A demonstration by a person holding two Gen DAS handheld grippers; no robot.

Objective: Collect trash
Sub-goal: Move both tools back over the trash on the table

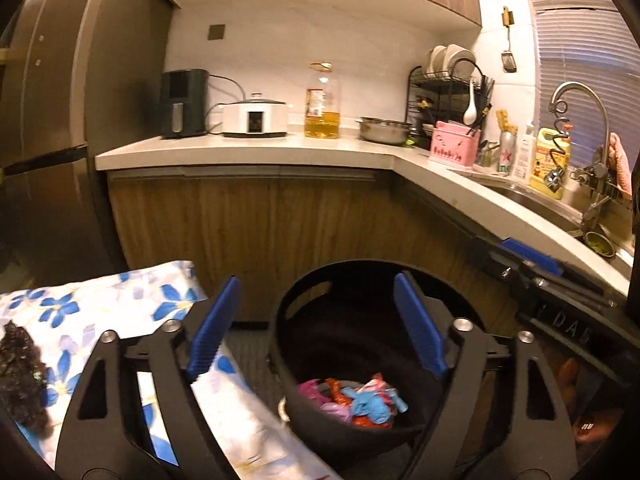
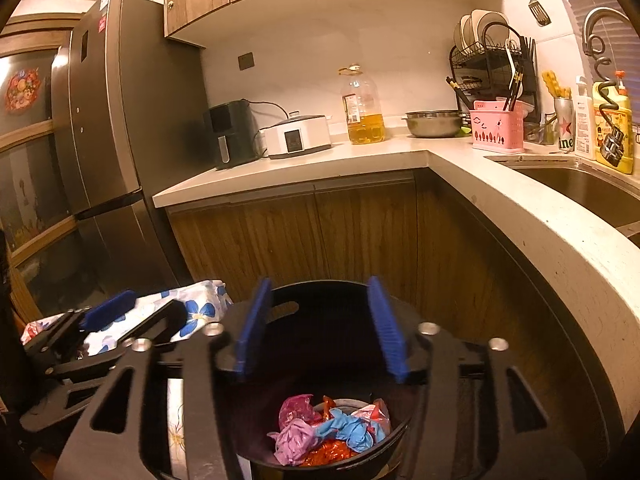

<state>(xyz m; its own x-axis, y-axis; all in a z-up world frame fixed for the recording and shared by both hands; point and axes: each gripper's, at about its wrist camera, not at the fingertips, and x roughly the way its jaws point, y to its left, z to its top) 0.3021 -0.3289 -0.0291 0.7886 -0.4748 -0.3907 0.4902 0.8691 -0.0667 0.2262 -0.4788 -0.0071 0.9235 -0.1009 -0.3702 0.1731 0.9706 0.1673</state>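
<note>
A black round trash bin (image 1: 304, 292) (image 2: 344, 292) stands on the floor below both grippers. Crumpled pink, blue and red wrappers (image 1: 356, 402) (image 2: 328, 432) lie in its bottom. My left gripper (image 1: 318, 328) is open and empty, its blue pads straddling the bin's left rim. My right gripper (image 2: 320, 328) is open and empty above the bin's middle. The right gripper also shows at the right of the left wrist view (image 1: 532, 268). The left gripper shows at the left of the right wrist view (image 2: 108, 308).
A blue-flowered cloth (image 1: 100, 304) (image 2: 196, 304) covers a surface left of the bin, with a dark clump (image 1: 20, 376) on it. Wooden cabinets (image 1: 256, 232) and an L-shaped counter (image 2: 500, 196) with appliances, oil bottle and sink stand behind. A fridge (image 2: 116, 140) is left.
</note>
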